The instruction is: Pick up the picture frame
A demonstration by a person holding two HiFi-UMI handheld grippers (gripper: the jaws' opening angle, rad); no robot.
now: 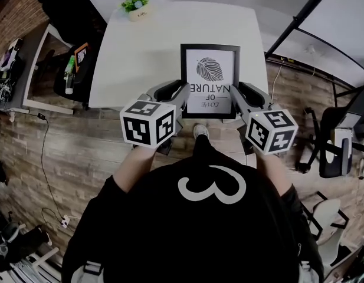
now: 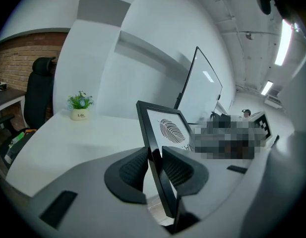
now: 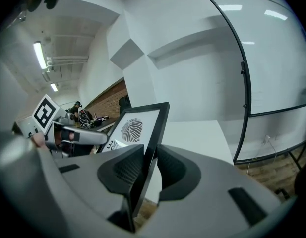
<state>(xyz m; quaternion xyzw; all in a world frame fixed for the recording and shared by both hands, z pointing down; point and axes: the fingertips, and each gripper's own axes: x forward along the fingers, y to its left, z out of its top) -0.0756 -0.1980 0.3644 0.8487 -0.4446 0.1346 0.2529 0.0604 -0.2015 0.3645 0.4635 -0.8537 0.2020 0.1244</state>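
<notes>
The black picture frame, with a leaf print and lettering, is held off the white table near its front edge. My left gripper is shut on the frame's left edge, and my right gripper is shut on its right edge. In the left gripper view the frame stands edge-on between the two dark pads of the left gripper. Seen in the right gripper view, the frame is pinched the same way in the right gripper.
A small potted plant stands at the table's far edge. A black chair and a cluttered side desk are at the left. A glass whiteboard stands to the right, with office chairs beyond.
</notes>
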